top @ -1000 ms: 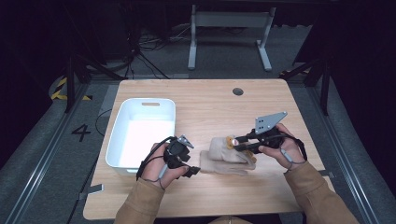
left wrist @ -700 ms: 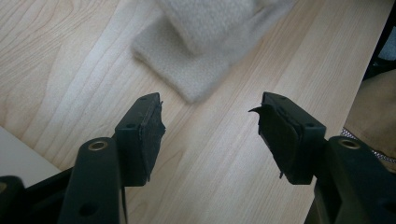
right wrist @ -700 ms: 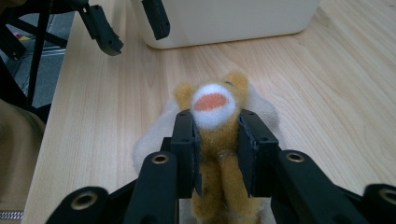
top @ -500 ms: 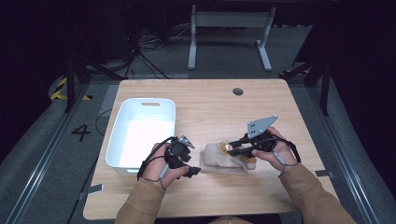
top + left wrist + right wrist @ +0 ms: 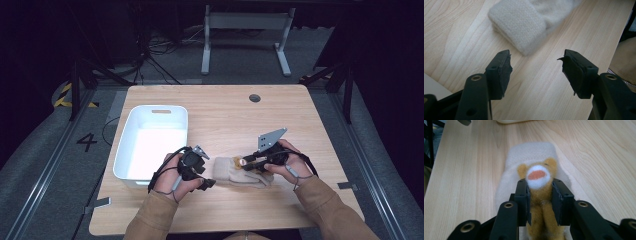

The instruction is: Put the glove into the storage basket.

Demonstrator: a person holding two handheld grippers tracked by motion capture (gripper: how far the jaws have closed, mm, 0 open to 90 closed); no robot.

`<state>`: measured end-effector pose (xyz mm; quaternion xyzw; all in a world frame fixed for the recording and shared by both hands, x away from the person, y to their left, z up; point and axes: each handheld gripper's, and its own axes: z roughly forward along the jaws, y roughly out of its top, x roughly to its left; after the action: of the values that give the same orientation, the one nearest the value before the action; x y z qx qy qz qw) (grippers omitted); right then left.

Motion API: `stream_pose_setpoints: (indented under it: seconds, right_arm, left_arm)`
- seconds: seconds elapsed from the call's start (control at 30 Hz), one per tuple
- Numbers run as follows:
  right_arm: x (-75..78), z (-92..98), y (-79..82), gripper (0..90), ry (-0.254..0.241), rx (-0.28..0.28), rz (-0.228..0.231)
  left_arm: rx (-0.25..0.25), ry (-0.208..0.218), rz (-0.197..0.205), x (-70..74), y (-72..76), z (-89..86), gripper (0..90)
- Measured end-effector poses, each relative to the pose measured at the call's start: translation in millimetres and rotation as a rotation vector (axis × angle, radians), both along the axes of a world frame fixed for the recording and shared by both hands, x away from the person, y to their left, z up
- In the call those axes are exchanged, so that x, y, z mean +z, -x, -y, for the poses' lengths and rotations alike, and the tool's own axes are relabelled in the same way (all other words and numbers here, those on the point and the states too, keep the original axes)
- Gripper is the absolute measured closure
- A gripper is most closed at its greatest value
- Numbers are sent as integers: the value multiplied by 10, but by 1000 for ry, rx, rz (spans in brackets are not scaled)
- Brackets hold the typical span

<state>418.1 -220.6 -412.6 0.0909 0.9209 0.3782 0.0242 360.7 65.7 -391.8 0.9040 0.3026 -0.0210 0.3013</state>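
On the wooden table (image 5: 300, 125), near its front edge, a cream sock (image 5: 227, 172) lies flat between my two hands; a small brown plush bear (image 5: 541, 187) with a white muzzle and an orange mouth rests on top of it, toward its right end; my right gripper (image 5: 539, 195) reaches over that end and its jaws are clamped on the bear, one pad pressed against each side of its head, the cream cloth spreading out beneath and beyond; from above, that gripper (image 5: 248, 162) lies low over the sock with its grey plate tilted upward; my left gripper (image 5: 536, 66) stands just beside the sock's cuff, its jaws well apart with nothing between them but bare wood, the cuff lying just ahead of the tips; a white bin (image 5: 131, 145) stands to the left, touching neither gripper
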Motion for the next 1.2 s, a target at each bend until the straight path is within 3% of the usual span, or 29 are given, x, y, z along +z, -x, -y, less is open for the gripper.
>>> stream_pose_setpoints:
  seconds: [0.17, 0.4, 0.57, 0.6, 0.83, 1.07, 1.2]
  right_arm:
    - [-38, -9, 10, 689, 56, 16, 4]
    - [-86, 11, 6, 663, 64, 2, 9]
    - [-88, 19, 32, 509, 71, -29, 12]
    - [-57, 39, 52, 468, 53, -44, 18]
    - [78, 148, 115, 433, -10, -96, 36]
    - [194, 434, 183, 431, -76, -210, 36]
    - [217, 549, 202, 431, -93, -254, 48]
  left_arm:
    - [-8, -7, 2, -14, -7, 36, 406]
    - [-17, -17, 3, -32, -26, 80, 410]
    - [-22, -14, 9, -33, -40, 110, 408]
    - [-26, -13, 11, -30, -47, 124, 396]
    - [-30, -5, 16, 3, -72, 195, 356]
    - [-39, 18, 81, 51, -150, 305, 261]
    - [-44, 28, 120, 59, -172, 335, 250]
